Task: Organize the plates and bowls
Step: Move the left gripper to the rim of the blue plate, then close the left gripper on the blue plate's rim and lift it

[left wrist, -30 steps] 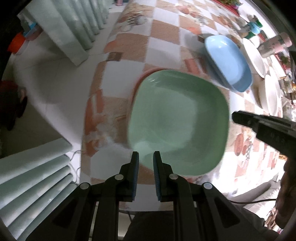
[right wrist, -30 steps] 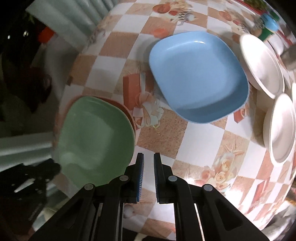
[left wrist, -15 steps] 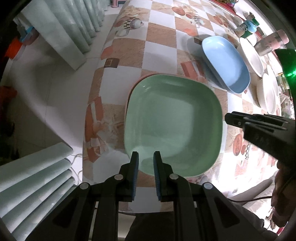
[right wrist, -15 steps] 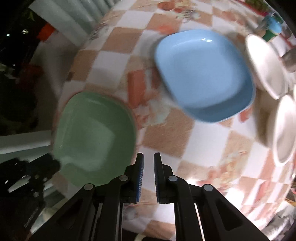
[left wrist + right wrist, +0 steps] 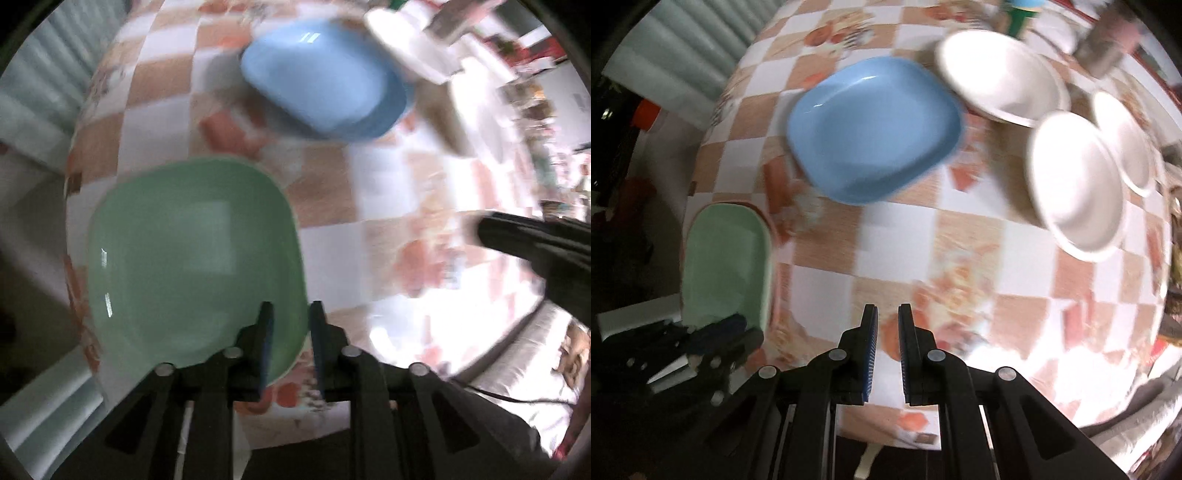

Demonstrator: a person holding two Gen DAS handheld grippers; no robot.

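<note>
Tabletop [image 5: 960,240]: 1 green plate [image 5: 724,266], 1 blue plate [image 5: 871,125], 3 white bowls [image 5: 1075,184]. Left hand-held gripper [image 5: 290,314] and right hand-held gripper [image 5: 886,317]: narrow gap, grasping nothing.

Square green plate [image 5: 192,254]: glossy, smooth, plastic-looking. Square blue plate [image 5: 873,127]: same glossy finish. Round white bowls [image 5: 1075,184]: smooth, satin sheen, possibly ceramic; blur hinders. Worktop [image 5: 960,254]: checked printed cloth, slight sheen. Claws: matt black plastic, ribbed blue pads [image 5: 871,347].
</note>
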